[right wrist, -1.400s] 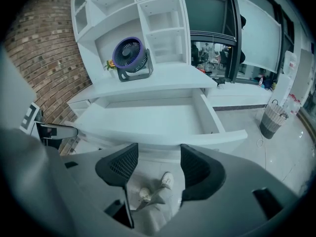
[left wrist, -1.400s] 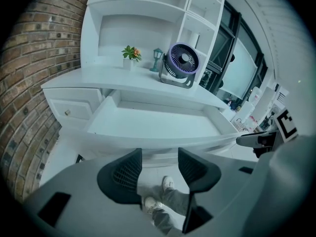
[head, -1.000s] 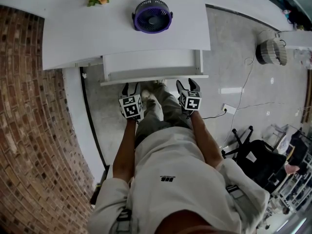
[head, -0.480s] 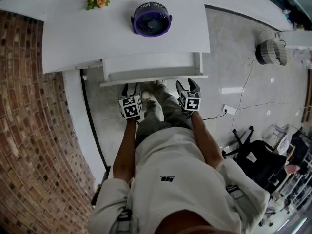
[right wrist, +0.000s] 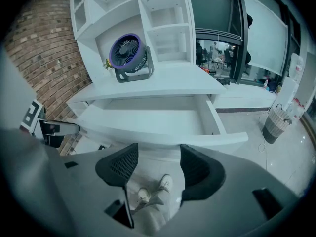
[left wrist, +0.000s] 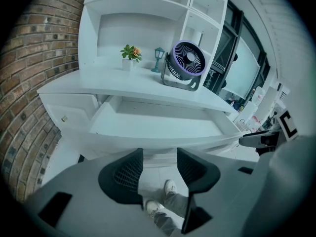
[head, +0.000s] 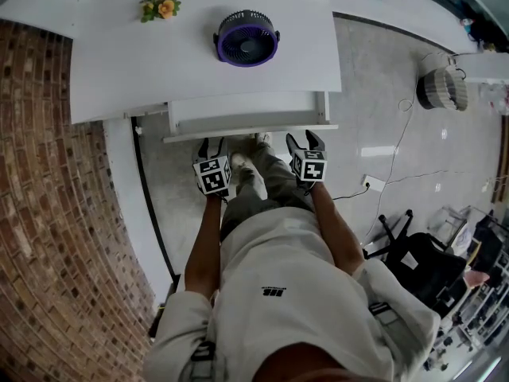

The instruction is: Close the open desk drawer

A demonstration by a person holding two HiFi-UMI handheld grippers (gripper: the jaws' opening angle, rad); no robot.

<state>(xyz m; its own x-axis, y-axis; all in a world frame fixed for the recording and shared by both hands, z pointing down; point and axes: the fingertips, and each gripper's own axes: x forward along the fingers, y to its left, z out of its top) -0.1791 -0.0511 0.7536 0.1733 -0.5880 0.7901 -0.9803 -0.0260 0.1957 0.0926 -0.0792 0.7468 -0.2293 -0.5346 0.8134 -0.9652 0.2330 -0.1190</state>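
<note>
While both grippers hover just short of the drawer, read left to right:
Left gripper (head: 213, 143): jaws apart, grasping nothing, near the front panel.
Drawer (head: 246, 104): pulled out under the desk (head: 143, 70), empty, just ahead of both grippers.
Front panel (head: 250, 130): rigid, probably light on its runners; push flat and evenly here.
Right gripper (head: 307, 138): jaws apart, empty.

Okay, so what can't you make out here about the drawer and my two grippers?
Contact: whether the left gripper or right gripper touches the drawer front; the steep head view flattens the gap, and neither gripper view settles it.
Drawer's rear: hidden under the desktop in every view.
The teal object behind the fan: too small in the left gripper view, cut off by the head view's top edge.
</note>
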